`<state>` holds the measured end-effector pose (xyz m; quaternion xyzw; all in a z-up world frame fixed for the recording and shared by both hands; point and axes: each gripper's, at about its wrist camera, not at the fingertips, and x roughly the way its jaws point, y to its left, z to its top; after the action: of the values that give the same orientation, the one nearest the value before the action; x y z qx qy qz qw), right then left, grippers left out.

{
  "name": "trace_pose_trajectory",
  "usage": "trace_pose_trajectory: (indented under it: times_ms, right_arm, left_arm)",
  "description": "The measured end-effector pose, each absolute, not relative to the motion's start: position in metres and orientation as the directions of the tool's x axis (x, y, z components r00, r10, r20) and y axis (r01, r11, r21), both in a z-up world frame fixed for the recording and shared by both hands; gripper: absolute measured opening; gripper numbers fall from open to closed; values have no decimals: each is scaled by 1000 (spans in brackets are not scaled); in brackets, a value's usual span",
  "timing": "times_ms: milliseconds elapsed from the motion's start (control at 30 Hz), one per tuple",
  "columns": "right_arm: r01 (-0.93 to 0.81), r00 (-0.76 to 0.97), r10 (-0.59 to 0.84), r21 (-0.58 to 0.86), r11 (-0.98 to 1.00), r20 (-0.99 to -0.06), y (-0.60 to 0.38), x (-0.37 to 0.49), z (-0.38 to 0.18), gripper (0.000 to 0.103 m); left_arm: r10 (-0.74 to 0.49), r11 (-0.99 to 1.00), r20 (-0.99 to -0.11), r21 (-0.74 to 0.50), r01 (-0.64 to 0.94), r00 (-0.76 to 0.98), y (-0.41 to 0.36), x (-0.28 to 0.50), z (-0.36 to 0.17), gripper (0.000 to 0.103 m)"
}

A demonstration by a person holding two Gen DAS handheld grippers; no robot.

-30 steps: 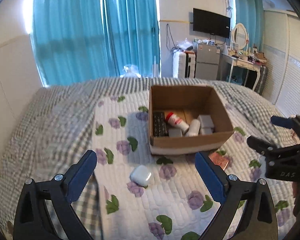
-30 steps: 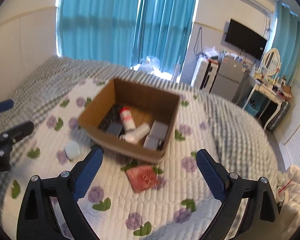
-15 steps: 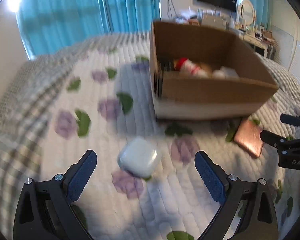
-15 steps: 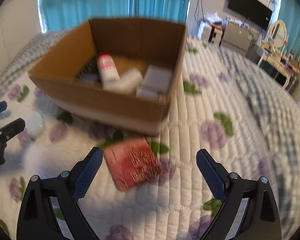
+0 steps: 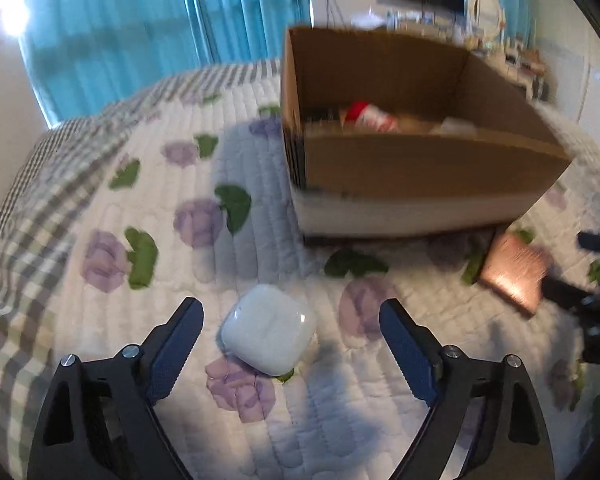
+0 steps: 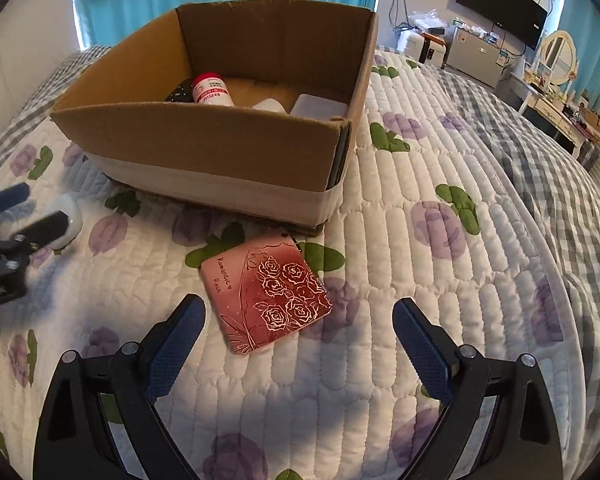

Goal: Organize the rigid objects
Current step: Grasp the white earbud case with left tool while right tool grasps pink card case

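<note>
A white earbud case [image 5: 269, 334] lies on the floral quilt, between the fingers of my open left gripper [image 5: 291, 320]. A flat red rose-printed case [image 6: 265, 285] lies on the quilt just ahead of my open right gripper [image 6: 299, 318]. Behind both stands an open cardboard box [image 6: 204, 152] holding a red-capped white bottle [image 6: 211, 89], a dark remote and white boxes. In the left wrist view the box [image 5: 420, 168] and the red case [image 5: 514, 274] show too. The earbud case [image 6: 69, 220] is at the left in the right wrist view, partly behind the left gripper's fingers [image 6: 40, 230].
The quilt [image 6: 420, 280] covers a bed with a grey checked blanket [image 6: 540, 152] at its sides. Teal curtains [image 5: 160, 40] hang behind. A TV [image 6: 500, 8], small fridge and dressing table stand at the far right.
Both grippers have dropped lower and moved forward. The earbud case now sits between the left fingers, and the red case is close in front of the right gripper.
</note>
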<state>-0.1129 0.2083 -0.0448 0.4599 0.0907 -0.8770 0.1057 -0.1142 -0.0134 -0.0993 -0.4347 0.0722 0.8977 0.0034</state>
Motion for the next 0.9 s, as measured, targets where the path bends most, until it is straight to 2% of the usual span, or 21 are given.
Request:
trace_pose_trajectory:
  times_ms: [33,100,167,300,433,600,733,833,900]
  right_arm:
    - [268,-554,-102,-61,-961,-826,209,-114,-45,95]
    - [268,-550,-102,-60,-961,-829,208,-114,-46,95]
    - [269,-550,-101,-61,-961,-829,208,-114,-47,95]
    - [275,-552,-96,-72,-959,-828,206,-113,-48,95]
    - [284,-576,-88,-98,-954,-813,203,-109,-47,95]
    - [316,-599,-51,-177,-932,-799,188,-104,-49,95]
    - [374,-598,-9,-269,-888,-802,168,-103,-62,95]
    - [395,-601,61,-363,-844,-797,157,-110,-79,87]
    - [403,-609,93,-409,-819,-788,151,-115,-88,86]
  left_arm:
    - [-78,-988,-797,143,-62,-599,-13,-119,-106,87]
    - [-105,-986,-826,160,-52,-553,-14,-126,-119,63]
    - [-94,-986,-840,154,-67,-535,-12,-129,-125,58]
    - [-100,-979,-829,180,-93,-550,-5,-124,-123,57]
    - [-78,-984,-818,154,-87,-569,-6,-111,-111,57]
    - [-49,-994,-799,98,-49,-600,-5,-94,-94,57]
    - [-70,-994,-797,106,-23,-600,-4,-92,-93,57]
    - [-69,-996,-802,93,-10,-593,-6,-95,-94,57]
    - [-64,-997,-804,81,-3,-591,-8,-97,-93,57]
